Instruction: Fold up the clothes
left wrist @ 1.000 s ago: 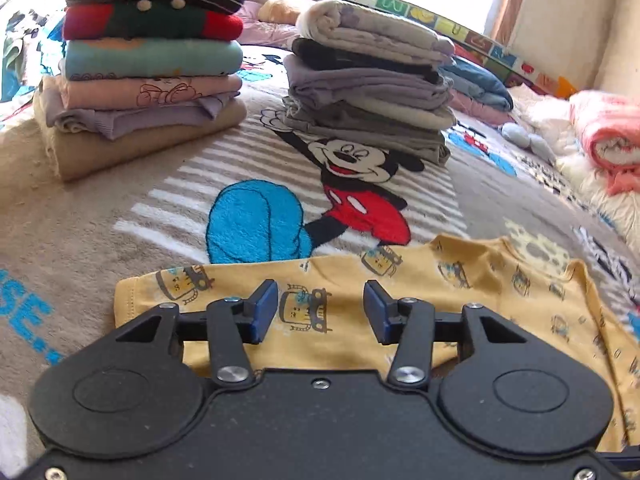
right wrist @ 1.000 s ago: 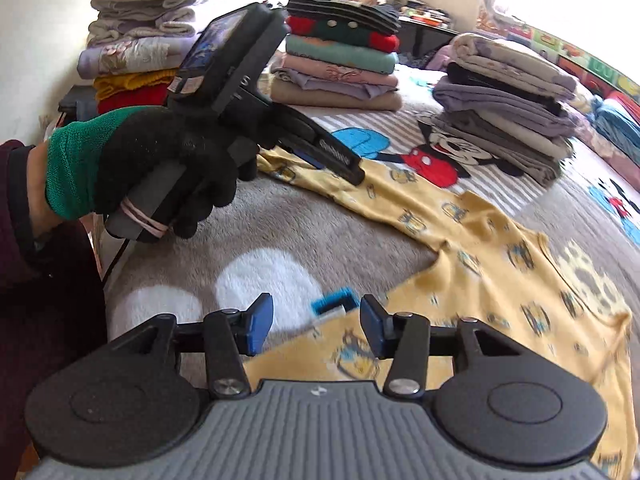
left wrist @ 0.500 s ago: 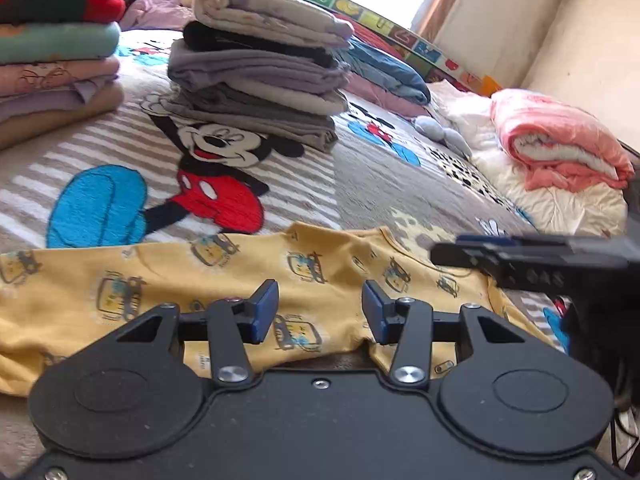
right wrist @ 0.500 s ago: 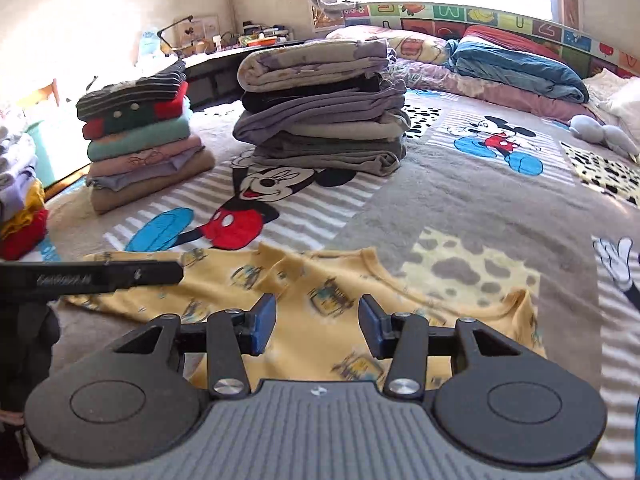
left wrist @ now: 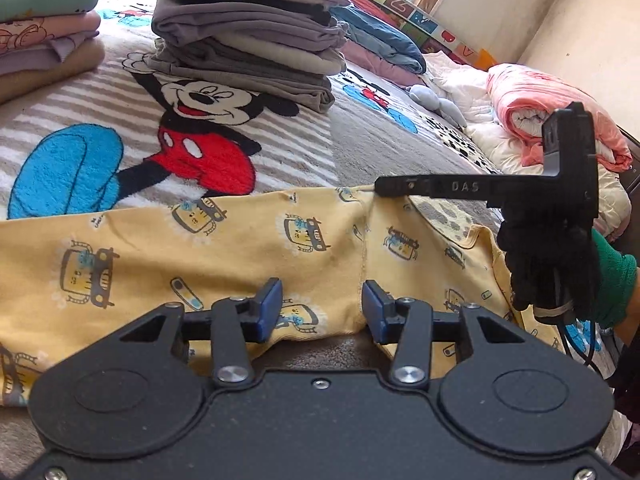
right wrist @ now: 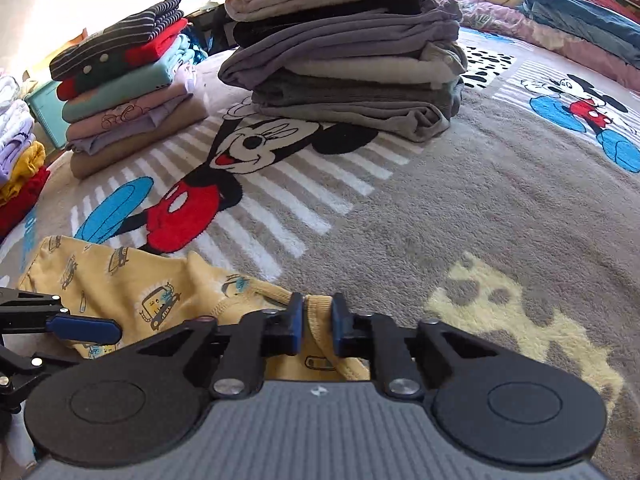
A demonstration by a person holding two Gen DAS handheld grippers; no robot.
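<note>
A yellow garment (left wrist: 248, 240) printed with little cars lies spread on the cartoon-mouse blanket (left wrist: 360, 144). My left gripper (left wrist: 322, 306) hovers open over its near hem, and the pads do not press the cloth. In the right wrist view the garment (right wrist: 152, 288) is bunched at the lower left. My right gripper (right wrist: 317, 320) is closing its jaws there, with a ribbed edge of the fabric pinched between the blue pads. From the left wrist view, the right gripper (left wrist: 384, 189), held by a black-and-green gloved hand (left wrist: 560, 264), meets the garment's far edge.
A stack of grey folded clothes (left wrist: 248, 40) stands behind the garment, and a colourful stack (right wrist: 128, 88) sits to its left. More folded piles (right wrist: 20, 160) lie at the far left edge. A pink rolled blanket (left wrist: 552, 112) rests at the right by the wall.
My right gripper has swung across to the garment's far edge and closed on the fabric. My left gripper has turned rightward along the garment, its jaws unchanged.
</note>
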